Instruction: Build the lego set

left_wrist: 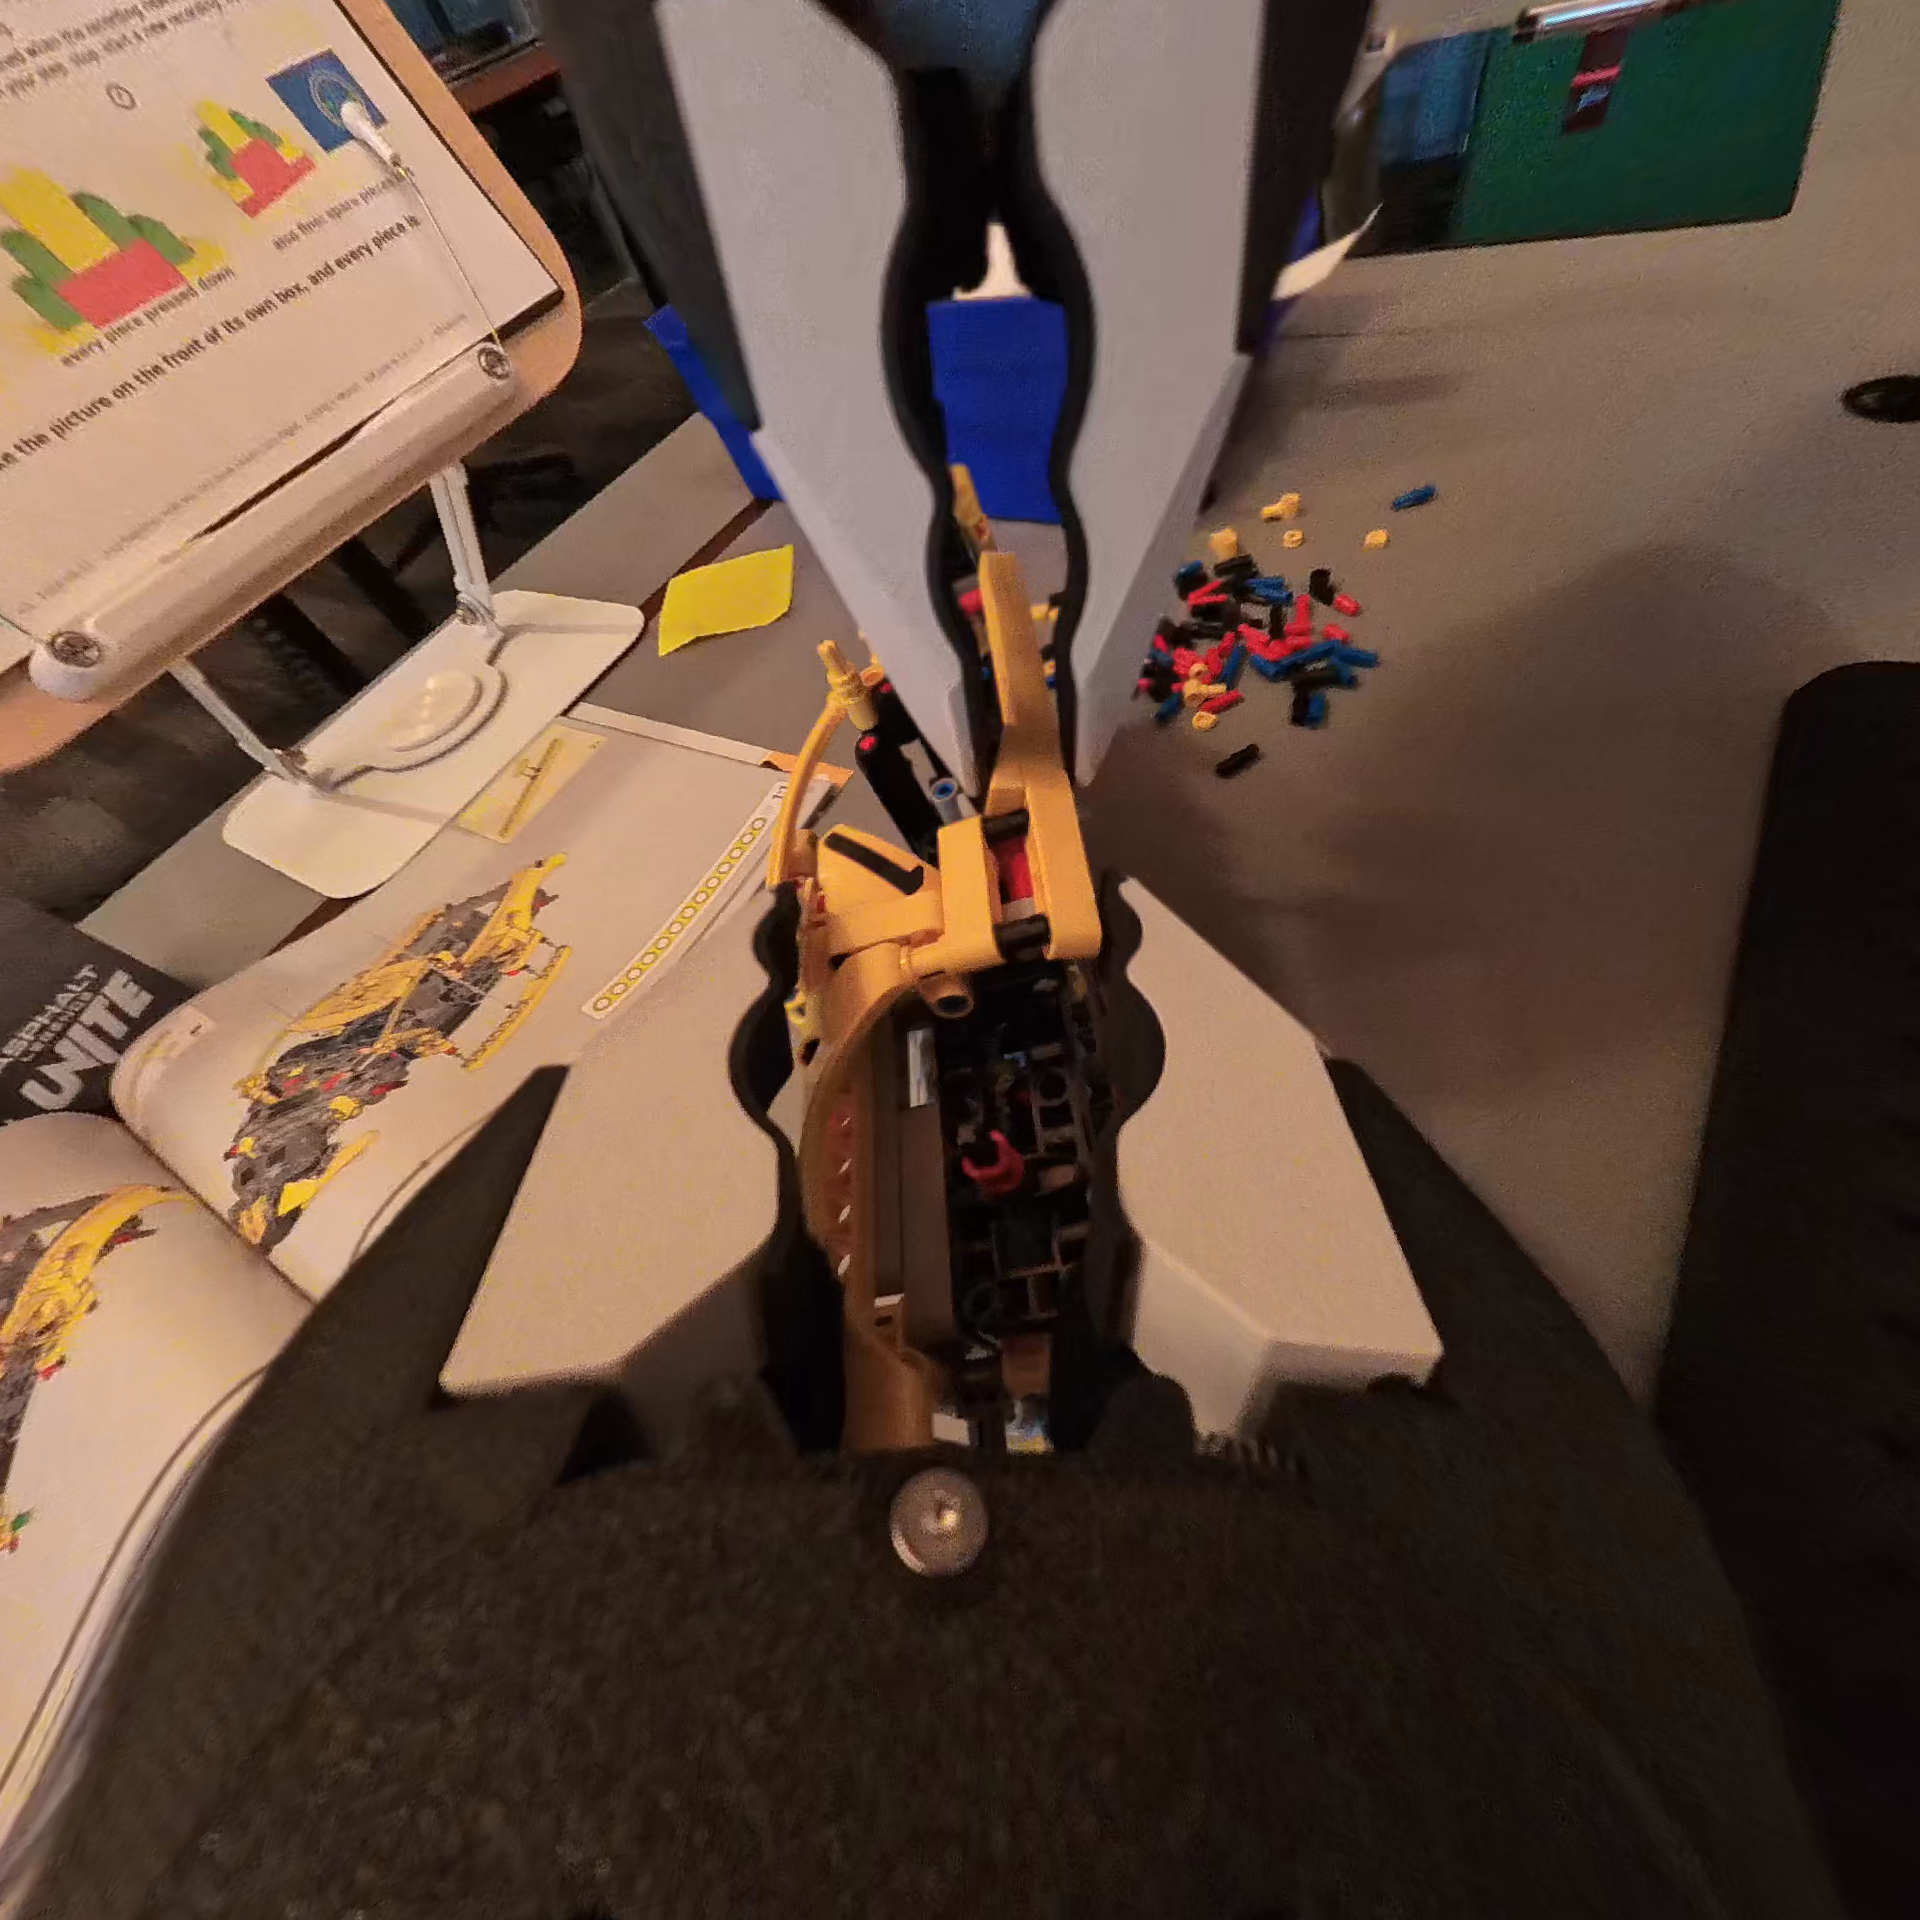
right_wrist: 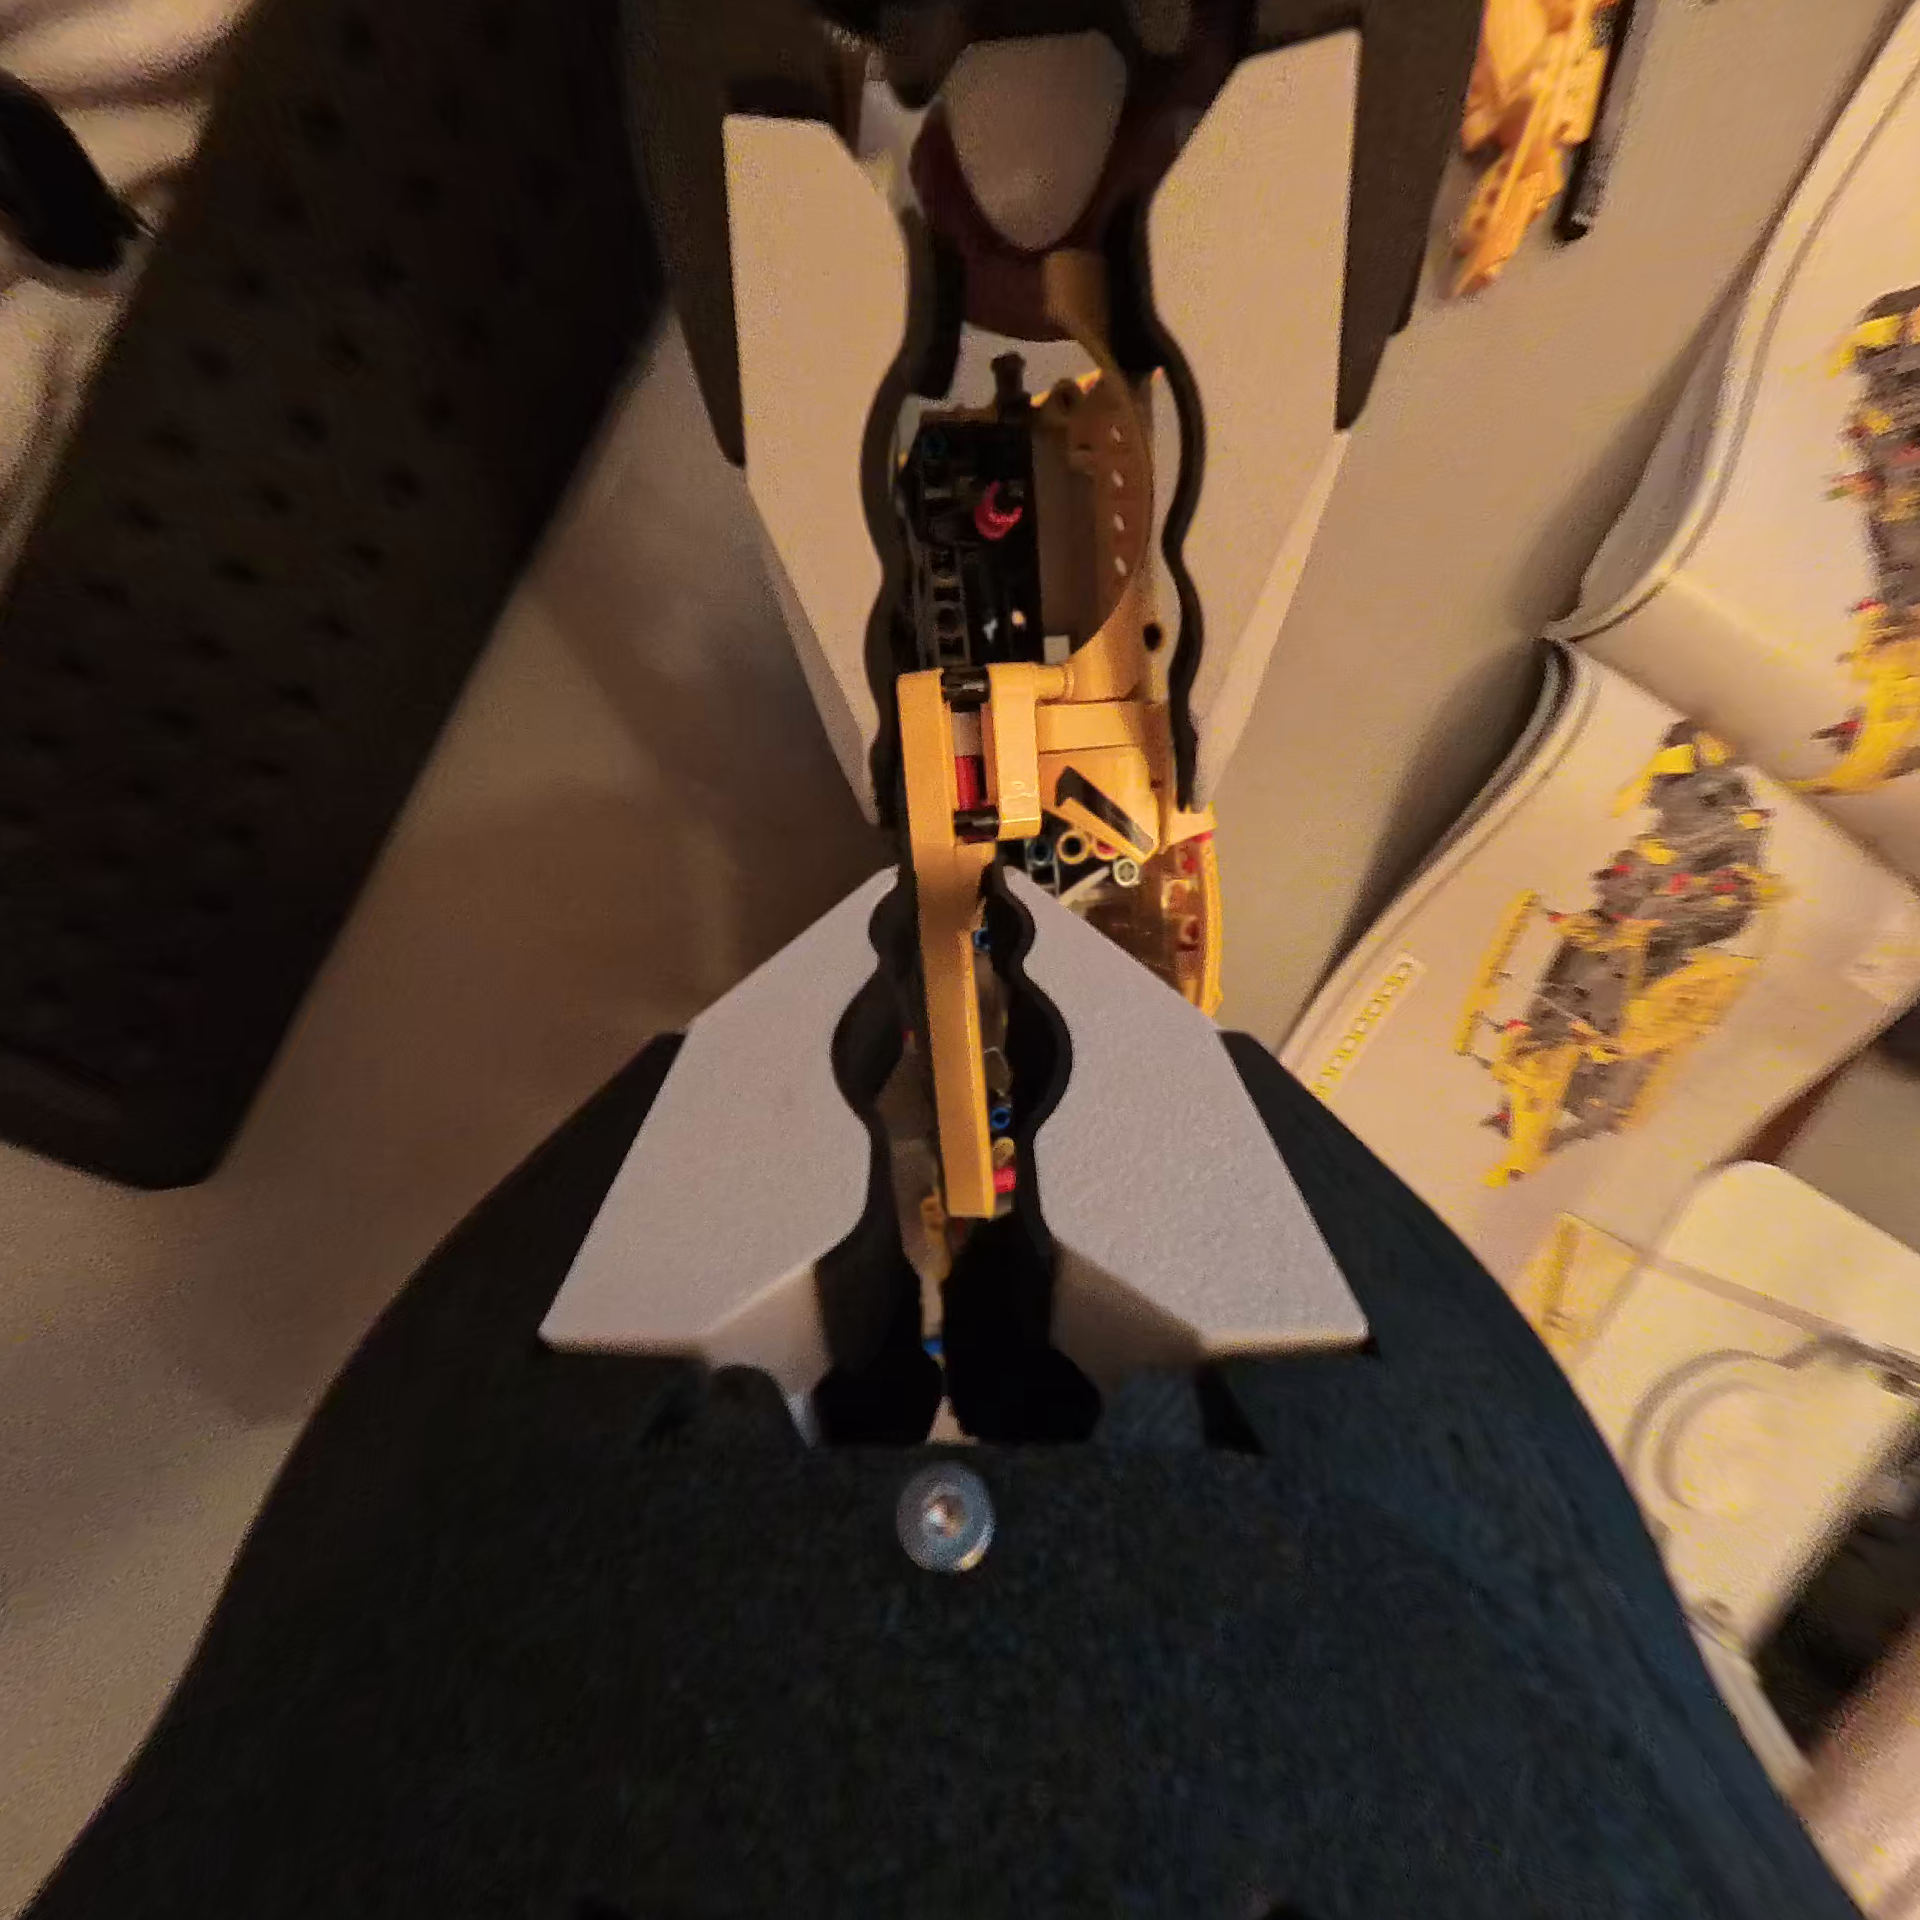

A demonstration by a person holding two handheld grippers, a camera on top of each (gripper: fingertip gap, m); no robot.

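- Left tongs (left_wrist: 940, 1060): narrow, white fingers (left_wrist: 644, 1174) with wavy black pads clamped on the black-and-yellow plastic lego model (left_wrist: 966, 1091), gripping its dark-framed body.
- Right tongs (right_wrist: 951, 1039): also narrow, clamped on the same model (right_wrist: 997, 665) from the opposite end, pads pinching a long flat yellow beam (right_wrist: 951, 997) that sticks out of it.
- Model is held up off the grey tabletop (left_wrist: 1507, 883) between the two tongs, which face each other nearly tip to tip.
- Thin yellow curved hose piece (left_wrist: 805, 769) arcs off the model's left side in the left wrist view.
- Loose pile of small red, blue, black and yellow pins (left_wrist: 1257, 634) lies on the tabletop, well apart to the right.
- Open instruction booklet (left_wrist: 436, 997) with yellow machine drawings lies flat at left; white stand (left_wrist: 416, 748) holding a printed sheet is behind it.
- Yellow paper scrap (left_wrist: 727, 597) near the stand base.
- Both views slightly blurred.
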